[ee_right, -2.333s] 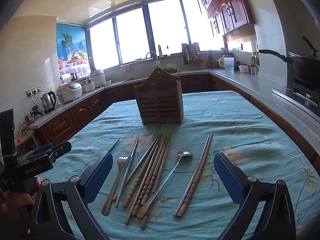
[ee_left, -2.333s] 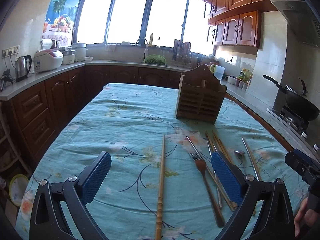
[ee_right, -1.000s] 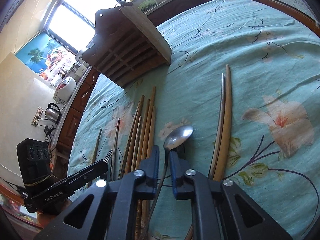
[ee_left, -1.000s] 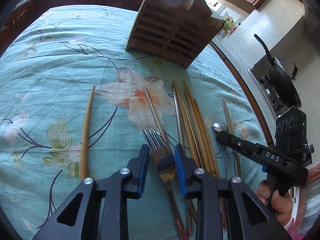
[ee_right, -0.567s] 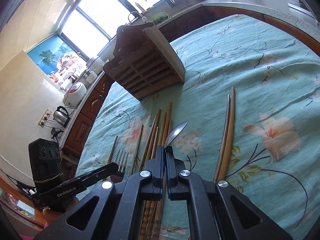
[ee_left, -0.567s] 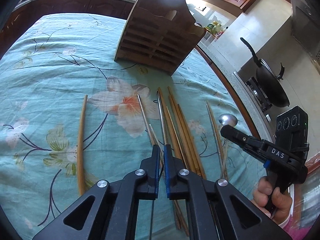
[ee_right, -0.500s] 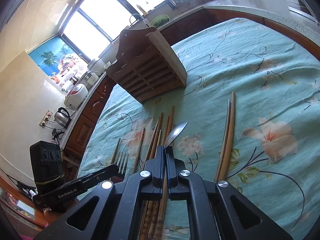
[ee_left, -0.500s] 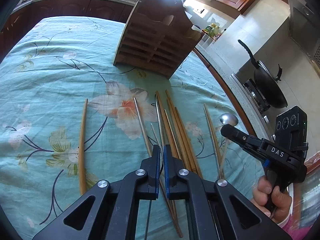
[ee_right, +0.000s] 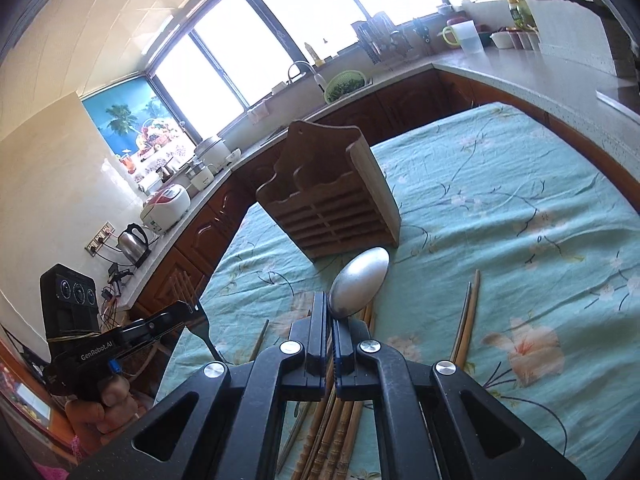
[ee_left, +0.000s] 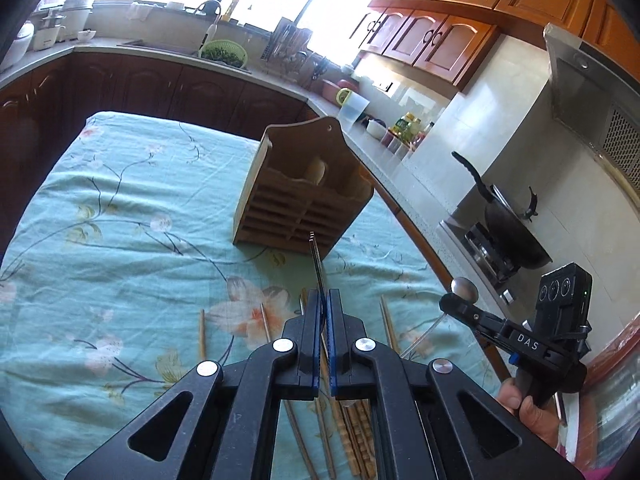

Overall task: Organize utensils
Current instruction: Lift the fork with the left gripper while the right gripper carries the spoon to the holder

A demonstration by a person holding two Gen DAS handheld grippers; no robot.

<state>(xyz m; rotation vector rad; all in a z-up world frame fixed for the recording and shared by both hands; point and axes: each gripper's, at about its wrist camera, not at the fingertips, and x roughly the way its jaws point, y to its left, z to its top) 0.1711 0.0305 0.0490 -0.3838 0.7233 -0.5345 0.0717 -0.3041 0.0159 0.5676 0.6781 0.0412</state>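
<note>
With both pieces raised off the tabletop (ee_left: 120,208), the carrying step is judged in hand. A fork (ee_left: 317,260) is clamped edge-on in the left gripper (ee_left: 324,312); a spoon (ee_right: 360,280) is pinched in the right gripper (ee_right: 330,320). The wooden holder (ee_left: 300,200) stands ahead of both, well apart, its compartments open. Chopsticks (ee_right: 340,440) lie beneath. Open cloth is left on either side; a downward tilt over the compartments is called for.
</note>
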